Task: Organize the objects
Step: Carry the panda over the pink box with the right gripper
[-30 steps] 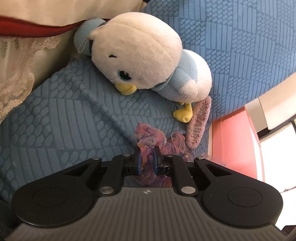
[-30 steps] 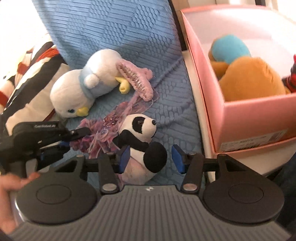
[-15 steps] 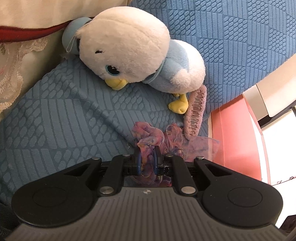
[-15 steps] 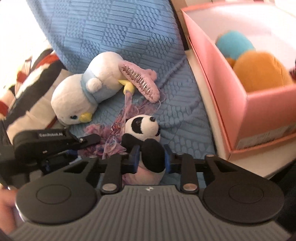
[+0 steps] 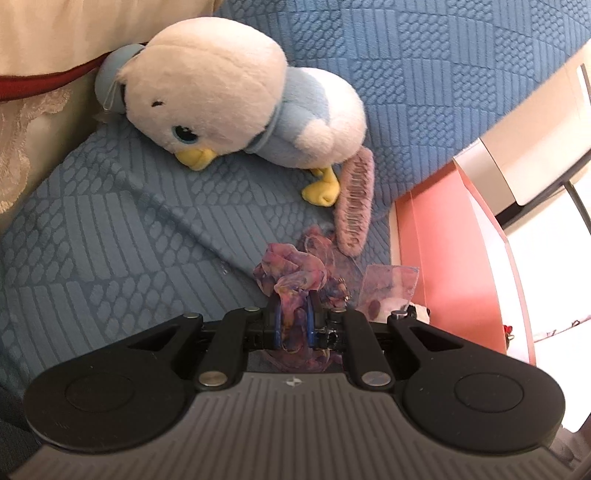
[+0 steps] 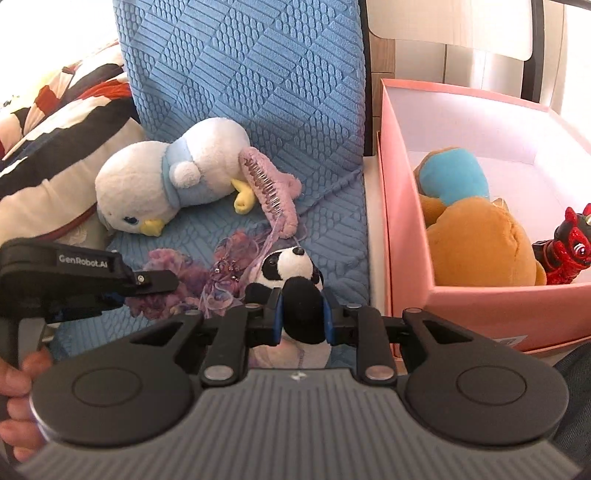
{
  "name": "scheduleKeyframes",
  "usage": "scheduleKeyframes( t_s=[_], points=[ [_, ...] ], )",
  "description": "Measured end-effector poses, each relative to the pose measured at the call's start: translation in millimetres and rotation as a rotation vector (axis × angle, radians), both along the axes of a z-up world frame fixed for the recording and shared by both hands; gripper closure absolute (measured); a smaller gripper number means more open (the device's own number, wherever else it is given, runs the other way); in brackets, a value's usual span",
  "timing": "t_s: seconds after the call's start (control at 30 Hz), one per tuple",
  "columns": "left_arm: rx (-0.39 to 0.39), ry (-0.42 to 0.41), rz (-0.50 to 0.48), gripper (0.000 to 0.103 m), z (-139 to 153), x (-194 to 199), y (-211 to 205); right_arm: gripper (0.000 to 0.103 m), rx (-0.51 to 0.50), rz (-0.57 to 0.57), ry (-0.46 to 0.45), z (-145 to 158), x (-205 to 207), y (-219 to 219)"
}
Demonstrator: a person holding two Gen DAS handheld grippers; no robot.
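My left gripper [image 5: 293,317] is shut on a purple-pink gauzy scrunchie [image 5: 291,277] lying on the blue textured sofa seat [image 5: 129,229]. My right gripper [image 6: 302,319] is shut on a small panda plush [image 6: 291,269], held by its black arm. The left gripper [image 6: 147,286] also shows in the right wrist view, beside the scrunchie [image 6: 184,273]. A white and blue bird plush [image 5: 236,107] lies on the seat behind, with a pink hair clip [image 5: 356,203] at its feet. An open pink box [image 6: 480,295] stands to the right of the sofa.
The box holds an orange and blue plush [image 6: 476,236] and a red toy figure [image 6: 569,247]. A striped cushion [image 6: 55,122] and a cream lace cushion [image 5: 29,74] lie at the left. The blue sofa back [image 6: 251,62] rises behind. A white chair [image 6: 461,33] stands behind the box.
My right gripper has closed on the panda plush and lifted it slightly. My left gripper stays shut on the scrunchie and has shifted a little over the seat.
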State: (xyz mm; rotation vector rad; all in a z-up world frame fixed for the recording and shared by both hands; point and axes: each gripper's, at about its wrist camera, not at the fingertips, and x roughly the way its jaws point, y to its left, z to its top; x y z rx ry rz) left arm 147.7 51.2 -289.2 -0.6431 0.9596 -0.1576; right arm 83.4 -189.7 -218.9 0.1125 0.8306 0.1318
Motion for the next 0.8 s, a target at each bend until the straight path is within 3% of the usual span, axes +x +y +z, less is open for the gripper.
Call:
scheduleKeyframes(
  t_s=[0.23, 0.53, 0.8],
  points=[
    [-0.107, 0.013, 0.018, 0.088, 17.2, -16.9, -13.0, 0.079, 0.015, 0.032, 0.001, 21.4, -4.6, -14.0],
    [-0.139, 0.003, 0.035, 0.088, 60.1, -27.3, -30.5, 0.079, 0.054, 0.048, -0.022, 61.0, -5.1, -42.0],
    [-0.120, -0.040, -0.021, 0.088, 110.5, -15.3, -63.0, 0.079, 0.057, 0.047, -0.069, 101.6, 4.6, -71.2]
  ],
)
